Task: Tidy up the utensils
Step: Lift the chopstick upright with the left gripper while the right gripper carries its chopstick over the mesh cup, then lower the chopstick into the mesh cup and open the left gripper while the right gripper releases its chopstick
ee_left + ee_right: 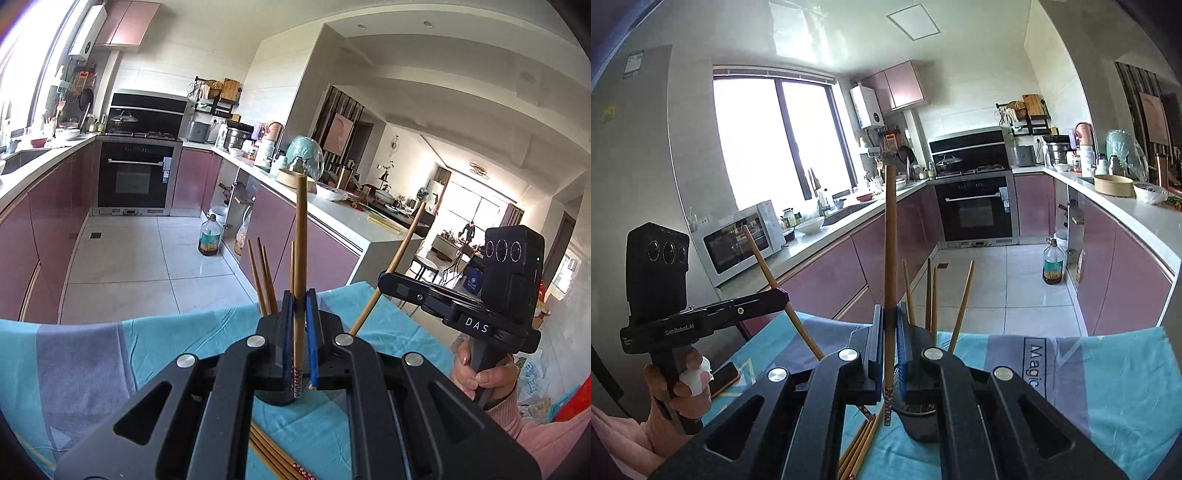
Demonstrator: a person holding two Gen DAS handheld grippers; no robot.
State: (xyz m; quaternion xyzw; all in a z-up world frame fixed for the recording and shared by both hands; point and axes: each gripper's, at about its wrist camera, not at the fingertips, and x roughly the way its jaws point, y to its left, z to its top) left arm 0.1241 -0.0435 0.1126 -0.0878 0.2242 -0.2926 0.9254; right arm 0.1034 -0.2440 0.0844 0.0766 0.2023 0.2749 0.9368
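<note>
Both grippers' fingers pinch slim round wooden chopsticks (upright).

Daylight is flooding through the window ahead-left of the fingers; mauve cabinets are lining white-tiled floor; black oven is standing beyond.

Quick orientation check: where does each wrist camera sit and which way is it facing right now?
Left wrist: on the left gripper, facing oven and right counter; right gripper and hand show.
Right wrist: on the right gripper, facing window and oven; left gripper and hand show.
Shared: each grips a chopstick above the holder.
</note>
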